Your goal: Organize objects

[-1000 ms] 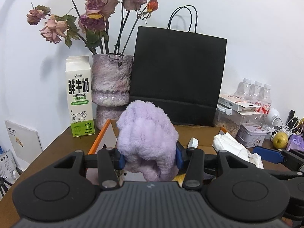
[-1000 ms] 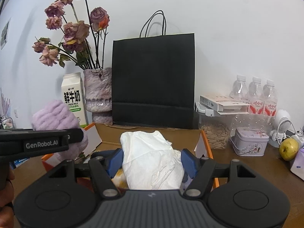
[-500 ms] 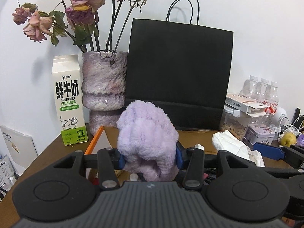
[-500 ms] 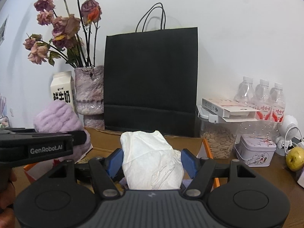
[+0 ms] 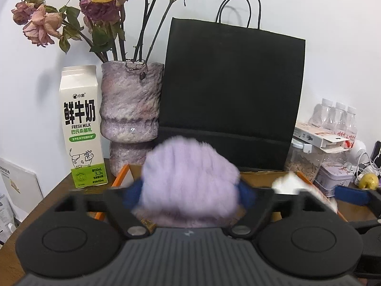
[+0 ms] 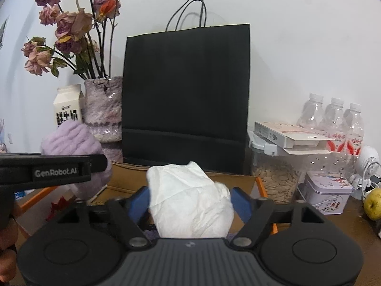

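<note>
**A:** While we look along the left wrist view, our left gripper (image 5: 190,191) is clenched on the fluffy purple thing (image 5: 190,181), held above the open cardboard box (image 5: 262,175) on the bench (image 5: 54,195). What matters for doing this step well?

**B:** We judge the box to be the likely place for it, so we should keep the squeeze even — soft pile slips — and go low over the box before letting go. We should also stay clear of the black paper bag (image 5: 231,95) and the vase (image 5: 129,102) behind it.

**A:** And what can't we read here?

**B:** The purple thing is blurred, so we cannot tell what it really is. It and the gripper body hide the inside of the box; only an orange edge and a bit of the back wall show.

**A:** Now the right wrist view.

**B:** Our right gripper (image 6: 190,202) grasps a crumpled white wad (image 6: 190,202) over the same box (image 6: 128,181) — paper or cloth, we cannot say which. The left gripper (image 6: 71,166) comes in from the left with the purple thing (image 6: 69,140), near ours, so we should lower one load at a time.

**A:** Anything hidden?

**B:** The box floor is mostly covered; a red scrap (image 6: 60,205) at lower left is too small to name.
</note>
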Tool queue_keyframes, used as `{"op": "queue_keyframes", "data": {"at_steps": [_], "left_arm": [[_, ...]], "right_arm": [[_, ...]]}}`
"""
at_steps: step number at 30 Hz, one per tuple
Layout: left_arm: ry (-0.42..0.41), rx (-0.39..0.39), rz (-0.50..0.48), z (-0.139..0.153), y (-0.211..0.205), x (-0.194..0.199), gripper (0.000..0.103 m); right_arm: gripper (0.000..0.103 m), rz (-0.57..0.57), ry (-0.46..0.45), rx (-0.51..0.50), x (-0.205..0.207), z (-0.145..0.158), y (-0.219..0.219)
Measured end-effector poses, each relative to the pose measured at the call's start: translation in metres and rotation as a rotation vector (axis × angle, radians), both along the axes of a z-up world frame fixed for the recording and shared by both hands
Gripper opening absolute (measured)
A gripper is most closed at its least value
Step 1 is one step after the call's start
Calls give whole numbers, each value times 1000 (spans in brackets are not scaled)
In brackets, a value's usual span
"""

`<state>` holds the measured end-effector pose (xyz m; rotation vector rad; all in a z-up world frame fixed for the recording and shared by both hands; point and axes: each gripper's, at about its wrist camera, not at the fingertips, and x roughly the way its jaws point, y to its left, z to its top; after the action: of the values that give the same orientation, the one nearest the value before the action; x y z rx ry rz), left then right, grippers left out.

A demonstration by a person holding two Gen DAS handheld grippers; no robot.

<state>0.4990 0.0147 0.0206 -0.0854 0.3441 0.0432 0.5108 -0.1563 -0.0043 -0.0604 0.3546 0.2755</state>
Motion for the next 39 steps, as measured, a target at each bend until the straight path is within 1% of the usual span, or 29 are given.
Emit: {"op": "queue_keyframes", "data": {"at_steps": [1,2,4,14,21,29,33,39], "left_arm": [[-20,4,8,-1,0,-2,103],[-42,14,17,-1,0,-4,103],[-46,32,16,-1,-2,-5,103],[-40,20,19,-1,2,-7,103],[-53,10,17,5,5,-23,103],[-81,33,11,17,2,-71,103],[-68,38,1,23,2,-100,103],[-23,25,-19,26,5,-148,103]], "right_arm": [[103,-9,7,0,2,-1,-1],[103,-13,12,2,2,-3,-2],[103,-17,25,3,4,-5,-3],[103,-17,31,2,4,-5,-4],[103,-8,26,1,-7,-1,-5],[103,1,23,3,-42,10,-11],[103,9,24,-2,-69,16,-15],[103,17,31,10,-117,24,-23]]}}
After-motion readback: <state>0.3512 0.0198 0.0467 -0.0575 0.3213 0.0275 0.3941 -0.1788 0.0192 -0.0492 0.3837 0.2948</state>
